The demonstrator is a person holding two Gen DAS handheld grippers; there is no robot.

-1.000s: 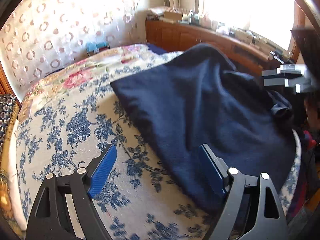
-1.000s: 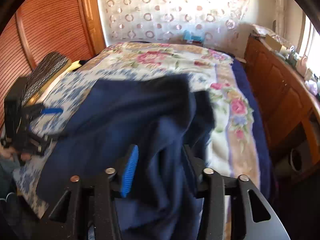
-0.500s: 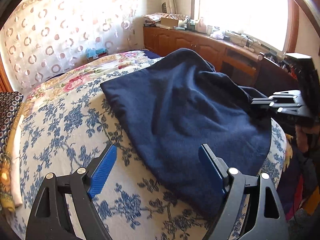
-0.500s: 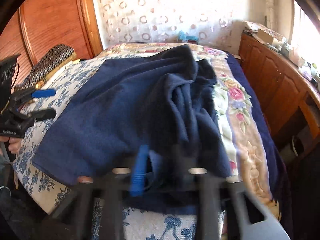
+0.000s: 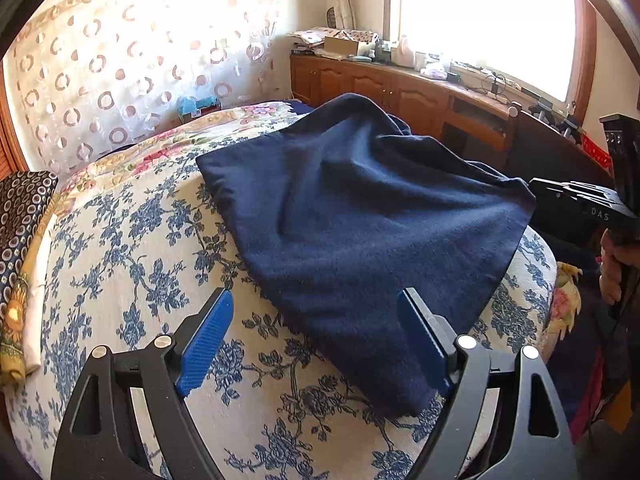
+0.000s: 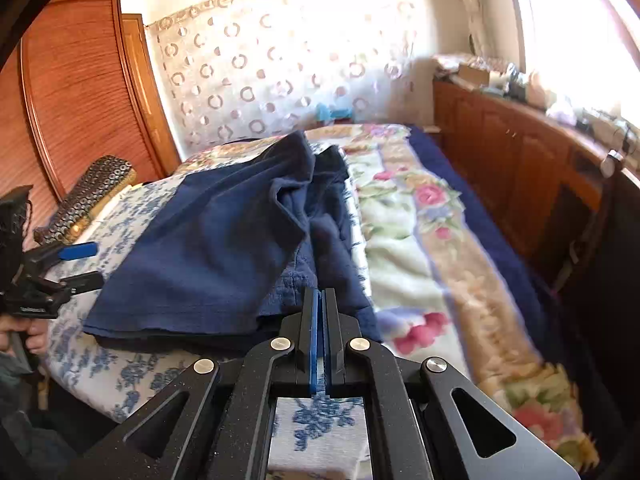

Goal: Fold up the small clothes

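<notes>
A navy blue garment (image 5: 360,208) lies spread on the floral bedspread (image 5: 132,240), bunched along its far side. My left gripper (image 5: 314,294) hovers open over the garment's near edge, with one blue pad over the quilt and the other over the cloth, touching nothing. In the right wrist view the garment (image 6: 224,240) runs in a fold straight to my right gripper (image 6: 320,292), whose pads are pressed together on its edge. The left wrist view shows the garment's corner drawn out toward the right gripper (image 5: 536,186). The left gripper (image 6: 96,263) stands at the garment's far left.
A dark patterned cushion (image 6: 92,196) lies by the wooden wardrobe (image 6: 88,92). A wooden cabinet (image 5: 400,92) with clutter on top runs under the window beside the bed. A hand (image 5: 616,268) holds the right gripper's handle off the bed's edge.
The right gripper's jaws have shut on the garment's edge and drawn it back toward the bed's near end. The garment now lies flatter. The left gripper has pulled back, still open.
</notes>
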